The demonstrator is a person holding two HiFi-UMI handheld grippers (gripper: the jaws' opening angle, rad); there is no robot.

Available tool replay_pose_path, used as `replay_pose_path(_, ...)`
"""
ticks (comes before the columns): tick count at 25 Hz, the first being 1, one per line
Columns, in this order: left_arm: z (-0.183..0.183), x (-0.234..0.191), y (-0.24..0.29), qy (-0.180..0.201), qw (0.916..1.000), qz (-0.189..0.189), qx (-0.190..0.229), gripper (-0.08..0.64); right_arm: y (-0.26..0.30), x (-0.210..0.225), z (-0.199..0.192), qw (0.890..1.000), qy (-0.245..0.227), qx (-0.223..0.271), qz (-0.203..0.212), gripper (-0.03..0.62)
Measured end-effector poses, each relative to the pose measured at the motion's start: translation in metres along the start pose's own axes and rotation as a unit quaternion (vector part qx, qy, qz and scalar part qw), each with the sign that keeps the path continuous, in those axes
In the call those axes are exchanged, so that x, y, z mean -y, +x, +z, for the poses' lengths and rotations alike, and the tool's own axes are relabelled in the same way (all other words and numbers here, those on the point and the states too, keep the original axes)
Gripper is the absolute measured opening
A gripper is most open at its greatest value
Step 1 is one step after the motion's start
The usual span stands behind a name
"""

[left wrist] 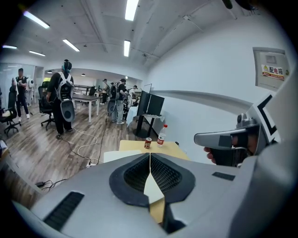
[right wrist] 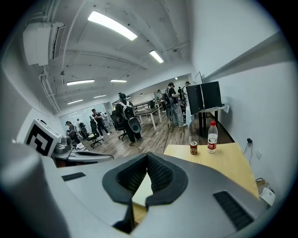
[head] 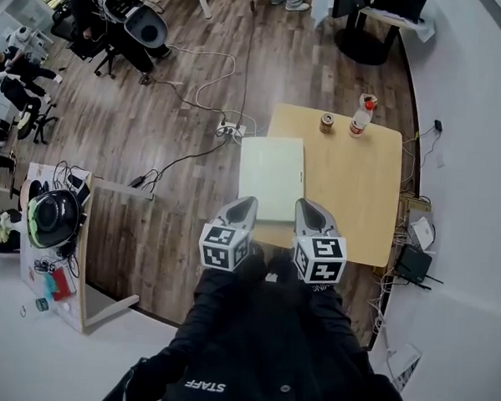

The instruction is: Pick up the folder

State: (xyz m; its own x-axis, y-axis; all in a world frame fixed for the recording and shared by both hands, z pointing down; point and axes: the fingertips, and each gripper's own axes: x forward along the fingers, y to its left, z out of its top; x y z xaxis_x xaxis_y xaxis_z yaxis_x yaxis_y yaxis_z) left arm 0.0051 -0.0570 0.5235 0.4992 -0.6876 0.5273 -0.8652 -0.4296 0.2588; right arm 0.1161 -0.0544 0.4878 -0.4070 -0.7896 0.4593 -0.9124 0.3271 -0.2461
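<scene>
Left gripper point(head: 249, 204): I see its jaws pressed together, empty.
Right gripper point(head: 304, 205): closed on nothing too.
Folder point(head: 271, 176): flat on table point(head: 360, 189).

The person's two arms were stretched forward side by side, close together. The left gripper point(head: 249, 202) and the right gripper point(head: 305, 204) pointed ahead and somewhat downward over the near edge of the table point(head: 360, 184). Each gripper's jaws were pressed together with nothing between them.
</scene>
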Motion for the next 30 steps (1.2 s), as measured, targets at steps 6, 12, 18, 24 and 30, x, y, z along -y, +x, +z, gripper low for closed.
replay_pose_path(6,-0.011,-0.023,0.018,-0.02,0.9996,0.01,-0.015,0.035,0.02,0.005,-0.012,1.0,0.006,-0.023,0.004,0.021)
replay_pose_path(12,-0.032,-0.057,0.045,-0.041,0.9984,0.014,-0.038,0.035,0.053,0.012,-0.034,0.998,0.01,-0.06,-0.006,0.021)
replay_pose_path(18,-0.063,-0.105,0.072,-0.082,0.9939,0.029,-0.068,0.035,0.09,0.014,-0.055,0.995,0.002,-0.096,-0.014,0.021)
replay_pose_path(24,-0.089,-0.144,0.11,-0.123,0.9877,0.037,-0.089,0.035,0.123,0.027,-0.077,0.992,0.013,-0.124,-0.023,0.021)
replay_pose_path(30,-0.111,-0.174,0.147,-0.155,0.9827,0.027,-0.098,0.038,0.155,0.036,-0.092,0.99,0.024,-0.136,-0.025,0.021)
